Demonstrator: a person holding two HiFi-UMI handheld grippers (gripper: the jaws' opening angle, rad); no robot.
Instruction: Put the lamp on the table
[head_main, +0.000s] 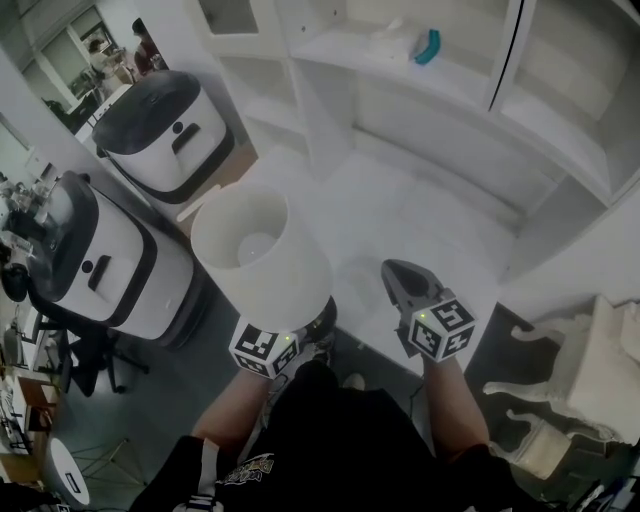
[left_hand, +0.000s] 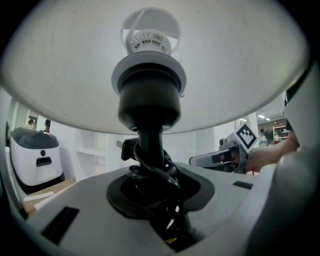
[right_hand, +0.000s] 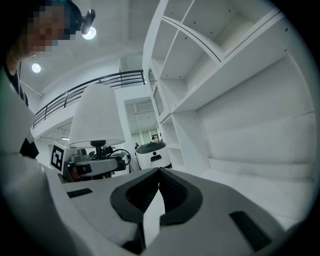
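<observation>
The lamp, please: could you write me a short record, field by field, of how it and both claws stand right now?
lamp: upright, white shade, black stem with cord wound round it
left claw: closed on the stem, below the shade
right claw: jaws together, nothing between them, level beside the lamp
table: white, ahead of both claws, under white shelves
lamp's base: out of sight in all views
task: lamp in the grip, not released

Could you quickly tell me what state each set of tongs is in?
Left tongs: closed on the lamp.
Right tongs: closed, empty.
</observation>
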